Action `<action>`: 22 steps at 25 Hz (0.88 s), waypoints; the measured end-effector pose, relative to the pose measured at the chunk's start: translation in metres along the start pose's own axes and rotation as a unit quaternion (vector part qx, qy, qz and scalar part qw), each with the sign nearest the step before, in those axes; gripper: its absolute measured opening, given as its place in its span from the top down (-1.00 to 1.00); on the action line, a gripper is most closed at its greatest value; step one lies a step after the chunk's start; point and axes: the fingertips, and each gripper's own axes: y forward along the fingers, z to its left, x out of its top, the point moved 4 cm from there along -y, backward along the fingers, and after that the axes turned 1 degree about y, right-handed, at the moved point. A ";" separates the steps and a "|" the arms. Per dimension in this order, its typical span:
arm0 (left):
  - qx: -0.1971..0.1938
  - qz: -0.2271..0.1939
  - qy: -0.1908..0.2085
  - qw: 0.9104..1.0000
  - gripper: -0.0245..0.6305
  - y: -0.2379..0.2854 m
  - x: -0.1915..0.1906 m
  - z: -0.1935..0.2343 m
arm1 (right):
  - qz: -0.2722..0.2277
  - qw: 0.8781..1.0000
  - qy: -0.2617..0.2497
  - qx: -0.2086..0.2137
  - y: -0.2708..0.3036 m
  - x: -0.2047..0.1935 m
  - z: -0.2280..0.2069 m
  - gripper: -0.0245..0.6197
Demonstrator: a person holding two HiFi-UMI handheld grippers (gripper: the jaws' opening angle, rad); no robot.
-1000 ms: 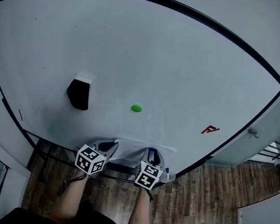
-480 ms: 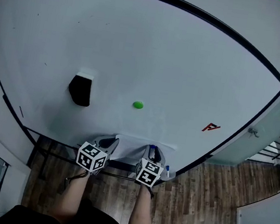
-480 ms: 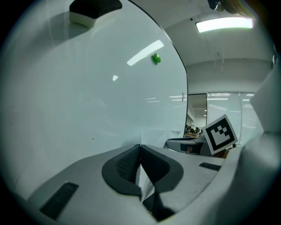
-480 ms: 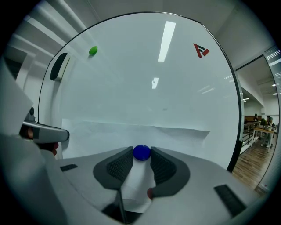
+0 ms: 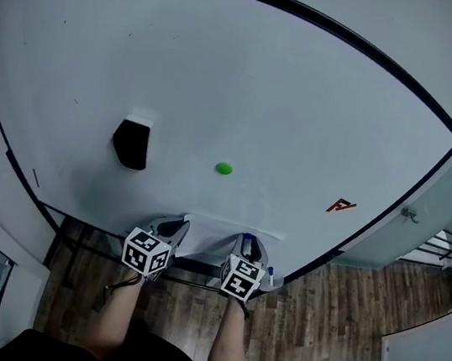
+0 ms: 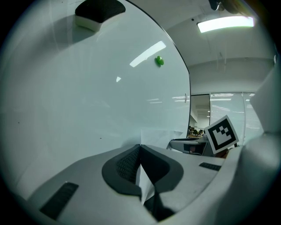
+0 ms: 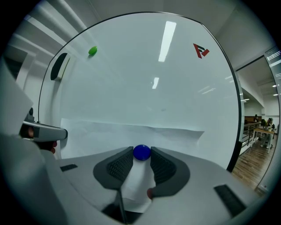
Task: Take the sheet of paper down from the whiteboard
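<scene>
The white sheet of paper (image 5: 216, 232) hangs low on the whiteboard (image 5: 248, 94), just above its bottom edge. My left gripper (image 5: 173, 232) is shut on the sheet's left edge, and a strip of paper (image 6: 143, 184) shows pinched between the pads. In the right gripper view the sheet (image 7: 131, 132) spreads across the board, slightly creased. A round blue magnet (image 7: 142, 152) lies on it, and my right gripper (image 7: 142, 154) is shut on that magnet at its fingertips. Both grippers point at the board, side by side.
A green magnet (image 5: 224, 167) sticks to the board above the sheet. A black eraser (image 5: 132, 144) sits to its left and a small red logo (image 5: 339, 207) to the right. The board's dark frame (image 5: 371, 232) and wooden floor (image 5: 329, 336) lie below.
</scene>
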 end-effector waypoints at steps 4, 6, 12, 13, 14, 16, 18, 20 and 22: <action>0.011 -0.001 -0.004 1.000 0.86 -0.004 -0.002 0.006 | 0.001 1.000 0.000 0.003 0.000 -0.001 0.000 0.51; 0.017 -0.002 -0.007 1.000 0.86 -0.007 -0.002 0.009 | -0.001 1.000 -0.001 0.004 0.001 -0.001 -0.002 0.51; 0.027 -0.002 -0.008 1.000 0.86 -0.010 -0.004 0.014 | 0.003 1.000 -0.003 0.008 0.001 -0.002 0.001 0.51; 0.029 -0.002 -0.008 1.000 0.86 -0.011 -0.004 0.014 | 0.003 1.000 -0.004 0.009 0.000 -0.002 0.001 0.50; 0.029 -0.002 -0.008 1.000 0.86 -0.011 -0.004 0.014 | 0.003 1.000 -0.005 0.009 0.000 -0.002 0.001 0.50; 0.032 -0.003 -0.007 0.999 0.86 -0.012 -0.004 0.014 | 0.004 1.000 -0.004 0.010 0.000 -0.002 0.001 0.50; 0.037 -0.003 -0.007 0.999 0.86 -0.013 -0.004 0.015 | 0.003 1.000 -0.003 0.010 0.000 -0.003 0.000 0.50; 0.044 -0.005 -0.008 0.999 0.86 -0.015 -0.004 0.018 | 0.000 1.000 -0.005 0.010 0.002 -0.004 -0.002 0.50; 0.048 -0.006 -0.008 0.999 0.86 -0.017 -0.004 0.020 | -0.001 1.000 -0.007 0.010 0.003 -0.005 -0.003 0.50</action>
